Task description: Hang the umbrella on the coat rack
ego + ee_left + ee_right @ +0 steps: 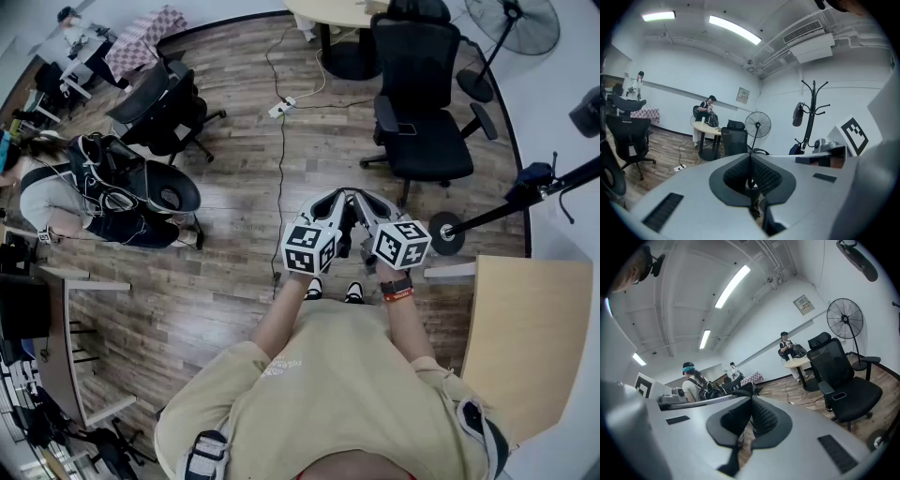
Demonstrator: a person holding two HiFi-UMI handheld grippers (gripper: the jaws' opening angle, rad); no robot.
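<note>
Left claw (751, 159) and right claw (751, 404) are both clenched with nothing between their jaws, held side by side. Beyond them, a dark folded umbrella (798, 115) hangs on the coat rack (810, 119), near a fan (757, 124).

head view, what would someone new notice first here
The left gripper and right gripper, each with a marker cube, sit side by side at the centre, both shut and empty. Just beyond them stands a black office chair. The coat rack stands at the right, with a dark thing hanging on it.
</note>
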